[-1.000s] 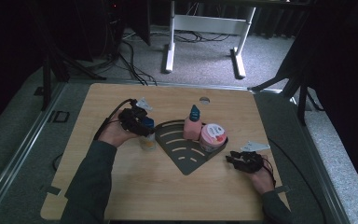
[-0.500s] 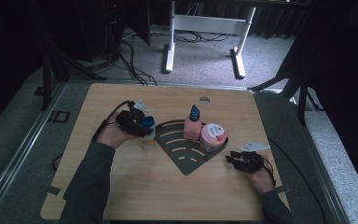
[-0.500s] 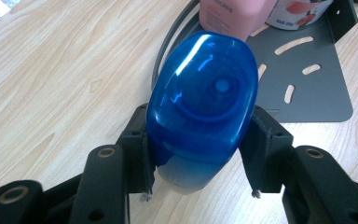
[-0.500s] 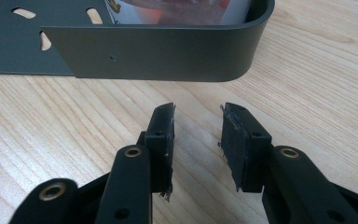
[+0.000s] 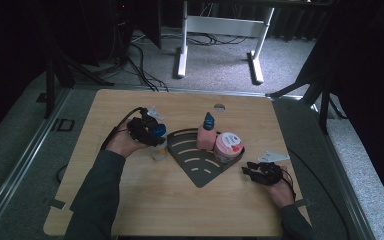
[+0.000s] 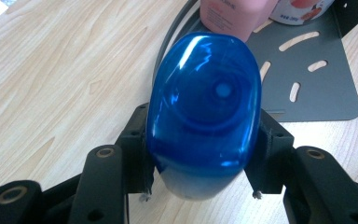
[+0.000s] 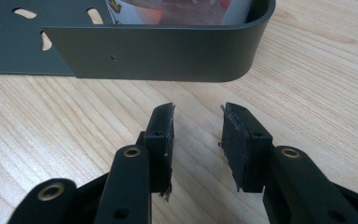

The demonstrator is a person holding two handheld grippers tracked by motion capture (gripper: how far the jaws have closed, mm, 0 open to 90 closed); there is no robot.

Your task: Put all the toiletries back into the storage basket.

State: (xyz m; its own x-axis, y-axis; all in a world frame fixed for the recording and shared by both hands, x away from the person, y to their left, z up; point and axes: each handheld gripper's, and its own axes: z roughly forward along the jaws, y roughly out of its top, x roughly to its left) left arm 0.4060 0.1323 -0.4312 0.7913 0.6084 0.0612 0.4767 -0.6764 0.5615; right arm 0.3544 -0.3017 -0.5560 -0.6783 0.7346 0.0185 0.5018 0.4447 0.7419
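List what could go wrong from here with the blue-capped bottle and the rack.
1. The left tongs grip the bottle just under its glossy, rounded blue cap; it may slip or tilt when moved.
2. The pink bottle and the tub stand at the back of the rack, close to the carried bottle; a careless entry could knock them.
3. The right tongs rest open, off the rack's wall, so a bump could slide the rack.
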